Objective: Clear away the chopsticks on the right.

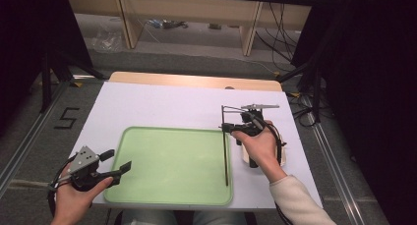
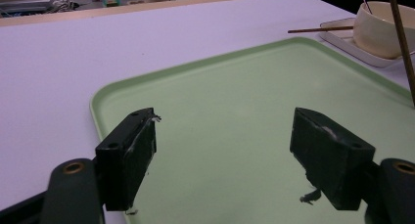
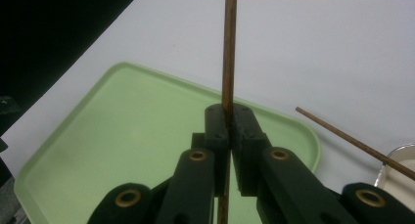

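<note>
My right gripper [image 1: 226, 128] [image 3: 229, 117] is shut on a thin brown chopstick [image 1: 225, 156] [image 3: 229, 48], gripping it partway along. The stick hangs nearly upright over the right edge of the green tray [image 1: 172, 129] [image 3: 122, 136], and it rises at the right edge of the left gripper view, chopstick [image 2: 402, 43]. Whether its lower tip touches the tray I cannot tell. My left gripper [image 1: 117, 161] [image 2: 225, 155] hovers over the tray's near left corner [image 2: 235, 87], open with nothing between its jaws.
A cream bowl [image 2: 379, 31] sits on a white plate [image 2: 342, 38] right of the tray, largely hidden under the right hand [image 1: 263, 149] in the high view. A second chopstick [image 2: 318, 29] [image 3: 352, 142] rests on the plate's rim. White table surface [image 1: 162, 104] lies beyond the tray.
</note>
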The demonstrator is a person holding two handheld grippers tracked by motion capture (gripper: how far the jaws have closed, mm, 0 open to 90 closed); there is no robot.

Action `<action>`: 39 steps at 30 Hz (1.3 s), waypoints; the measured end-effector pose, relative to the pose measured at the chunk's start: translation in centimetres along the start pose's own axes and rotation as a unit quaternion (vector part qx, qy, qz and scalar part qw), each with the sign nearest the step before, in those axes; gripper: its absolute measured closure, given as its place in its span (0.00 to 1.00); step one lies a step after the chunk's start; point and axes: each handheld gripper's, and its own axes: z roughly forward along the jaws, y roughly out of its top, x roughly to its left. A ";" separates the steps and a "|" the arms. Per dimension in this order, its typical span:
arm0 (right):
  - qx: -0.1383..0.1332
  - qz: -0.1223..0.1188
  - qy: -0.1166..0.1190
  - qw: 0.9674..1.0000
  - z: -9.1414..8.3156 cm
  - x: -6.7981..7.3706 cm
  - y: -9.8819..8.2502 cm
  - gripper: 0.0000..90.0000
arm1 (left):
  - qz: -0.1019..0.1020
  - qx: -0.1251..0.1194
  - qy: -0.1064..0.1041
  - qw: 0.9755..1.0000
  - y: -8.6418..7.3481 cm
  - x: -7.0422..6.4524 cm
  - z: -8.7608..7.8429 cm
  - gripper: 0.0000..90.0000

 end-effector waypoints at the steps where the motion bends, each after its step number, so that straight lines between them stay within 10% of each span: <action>1: 0.002 0.007 -0.004 1.000 0.1 0.0 -0.1 0.97 | 0.001 0.000 0.002 1.000 0.0 0.0 0.0 0.28; 39: 0.098 0.040 -0.050 0.993 6.9 -1.4 -2.3 0.94 | 0.000 -0.001 -0.002 1.000 0.0 0.0 0.0 0.28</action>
